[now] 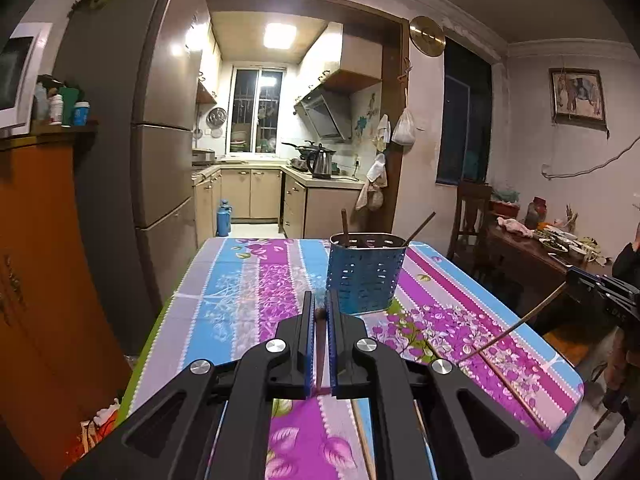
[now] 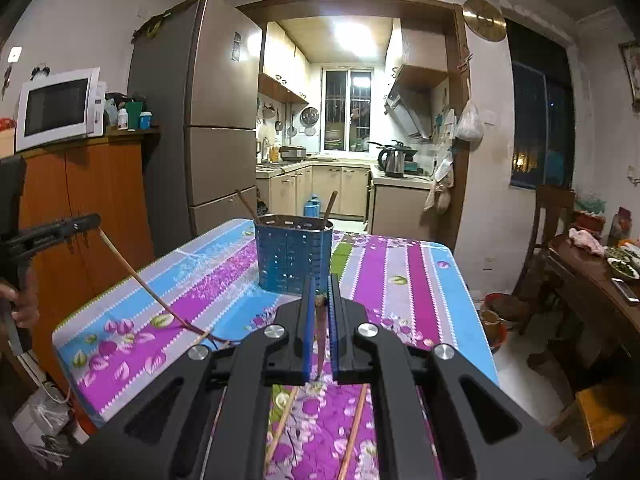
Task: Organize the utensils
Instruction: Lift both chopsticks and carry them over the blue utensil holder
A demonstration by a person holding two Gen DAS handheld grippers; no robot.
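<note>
Left gripper (image 1: 320,308): jaws closed on a brown chopstick (image 1: 321,356), which runs down betw. the two blue pads, tip toward the counter (image 1: 224,292). From the right wrist cam the same gripper (image 2: 86,222) shows at far left, its chopstick (image 2: 136,280) slanting down to touch the flowered cloth.

Right gripper (image 2: 320,292): jaws closed on another brown chopstick (image 2: 320,344), held lengthwise betw. the pads. In the left wrist view this gripper (image 1: 576,276) sits far right, its stick (image 1: 516,324) angled down to the cloth.

Blue perforated holder (image 1: 364,276) stands upright just ahead of the left jaws, slightly right; ahead of the right jaws, slightly left (image 2: 294,256). Two chopsticks already lean inside it (image 2: 330,204).

More chopsticks lie loose on the cloth below and behind the right jaws (image 2: 354,428); one more lies right of the left jaws (image 1: 516,392).
</note>
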